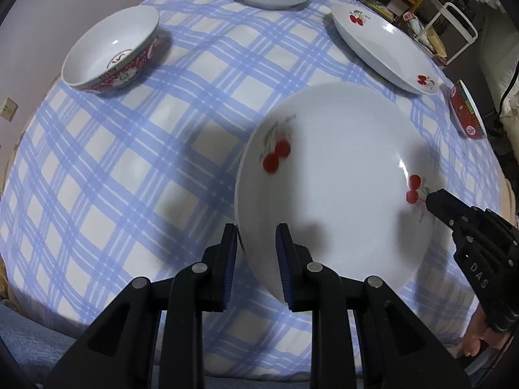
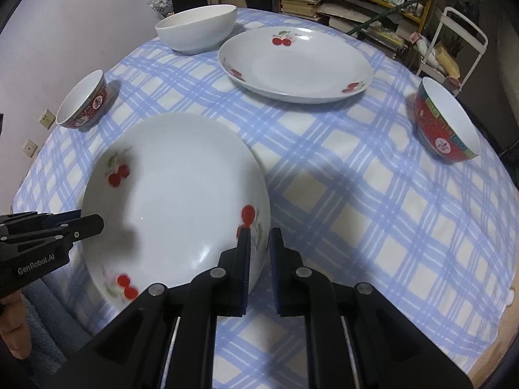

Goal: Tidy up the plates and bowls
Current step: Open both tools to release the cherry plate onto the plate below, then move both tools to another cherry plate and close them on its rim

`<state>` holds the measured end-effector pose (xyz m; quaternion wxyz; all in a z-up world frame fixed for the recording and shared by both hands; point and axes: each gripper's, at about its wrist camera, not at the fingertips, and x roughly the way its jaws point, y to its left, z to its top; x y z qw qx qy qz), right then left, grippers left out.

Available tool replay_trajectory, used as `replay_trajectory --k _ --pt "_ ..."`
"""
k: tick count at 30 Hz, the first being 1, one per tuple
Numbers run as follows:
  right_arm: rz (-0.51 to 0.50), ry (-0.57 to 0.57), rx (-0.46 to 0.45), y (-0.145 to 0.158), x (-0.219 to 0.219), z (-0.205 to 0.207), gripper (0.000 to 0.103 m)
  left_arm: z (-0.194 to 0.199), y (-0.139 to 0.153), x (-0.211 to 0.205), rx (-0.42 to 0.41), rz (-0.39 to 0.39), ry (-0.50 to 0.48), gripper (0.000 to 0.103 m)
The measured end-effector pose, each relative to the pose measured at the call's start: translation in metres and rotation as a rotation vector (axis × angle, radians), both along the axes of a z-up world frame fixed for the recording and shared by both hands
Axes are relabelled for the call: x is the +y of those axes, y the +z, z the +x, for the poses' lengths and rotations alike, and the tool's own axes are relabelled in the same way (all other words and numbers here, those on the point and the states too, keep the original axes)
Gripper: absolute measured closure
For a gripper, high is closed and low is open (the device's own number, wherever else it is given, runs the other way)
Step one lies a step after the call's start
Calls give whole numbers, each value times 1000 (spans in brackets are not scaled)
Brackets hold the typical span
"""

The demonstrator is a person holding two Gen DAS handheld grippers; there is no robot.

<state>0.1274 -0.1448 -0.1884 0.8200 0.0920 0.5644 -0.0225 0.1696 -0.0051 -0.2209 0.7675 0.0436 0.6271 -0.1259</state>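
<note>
A round, glossy white cherry-print plate [image 1: 337, 175] hangs tilted above the worktop [image 1: 129, 168], which is draped in a soft blue-and-cream plaid cloth. The left gripper [image 1: 256, 243] pinches the plate's near rim between its blue-padded black fingers [image 1: 285, 259], one pad above and one below. The right gripper [image 2: 259, 243] clamps the opposite rim beside a painted cherry, its fingers drawn narrow. On the cloth rest a second cherry plate [image 2: 295, 64], a plain white deep bowl [image 2: 198, 27], and two red patterned bowls [image 2: 82, 100] [image 2: 447, 120] with smooth white insides, all well apart.
</note>
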Motion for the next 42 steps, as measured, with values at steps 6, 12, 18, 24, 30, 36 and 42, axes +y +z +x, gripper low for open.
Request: replay_trajectory --k 6,12,18,24,30,36,42 --pt "17 -8 10 -1 -1 2 90 1 7 2 -30 -2 5 79" --pt "17 -28 -33 11 -7 3 90 2 28 2 -118 1 21 76" --pt "22 -69 -91 32 -23 12 61 13 51 -5 -193 2 26 52" --pt "10 -84 -120 50 -47 29 38 33 66 -16 -233 13 38 27" --pt "5 -65 -163 64 -73 62 12 67 70 -33 -232 17 68 23" --pt "-23 -59 -180 67 -93 102 9 100 75 -61 -292 65 30 23" --pt "12 -101 -171 59 -123 134 9 134 72 -83 -280 52 20 23"
